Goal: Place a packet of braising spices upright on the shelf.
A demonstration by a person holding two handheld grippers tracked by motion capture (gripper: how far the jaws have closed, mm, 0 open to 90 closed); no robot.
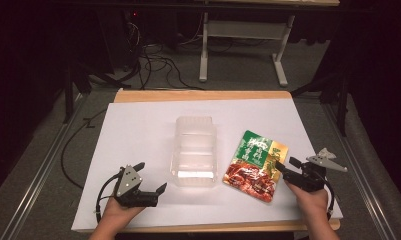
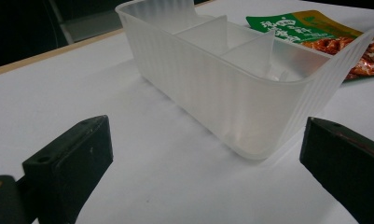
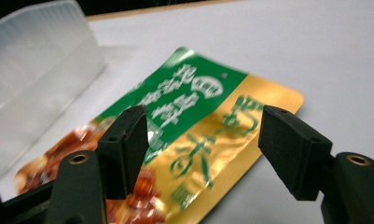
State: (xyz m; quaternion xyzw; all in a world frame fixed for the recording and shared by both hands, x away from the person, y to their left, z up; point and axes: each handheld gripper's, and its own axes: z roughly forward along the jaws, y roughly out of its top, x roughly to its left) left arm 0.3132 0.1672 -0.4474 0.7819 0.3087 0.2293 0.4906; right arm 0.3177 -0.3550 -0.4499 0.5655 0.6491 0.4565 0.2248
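The white table [image 1: 138,130] carries two things side by side at its middle: a translucent plastic container [image 1: 194,151] and, just to its right, a flat snack pouch [image 1: 256,165] printed green, gold and red. The container is the larger, a long ribbed box lying near-to-far, split by thin dividers into compartments; every compartment in sight is empty. It looks light and rigid enough to slide if nudged, so its near wall is the place to steady it. The pouch lies flat on the table, apart from the container, its far end green and its near end showing reddish food. It looks light, limp and glossy, likely to slip and sag if taken at the middle; the sealed edge on its right side seems the firmest place to pinch. The right gripper [image 3: 201,149] hangs just over that right edge with its jaws parted and nothing pressed between them, the pouch released beneath. The left gripper [image 2: 201,154] rests near the left front of the table, jaws wide apart and empty, facing the container's near corner.
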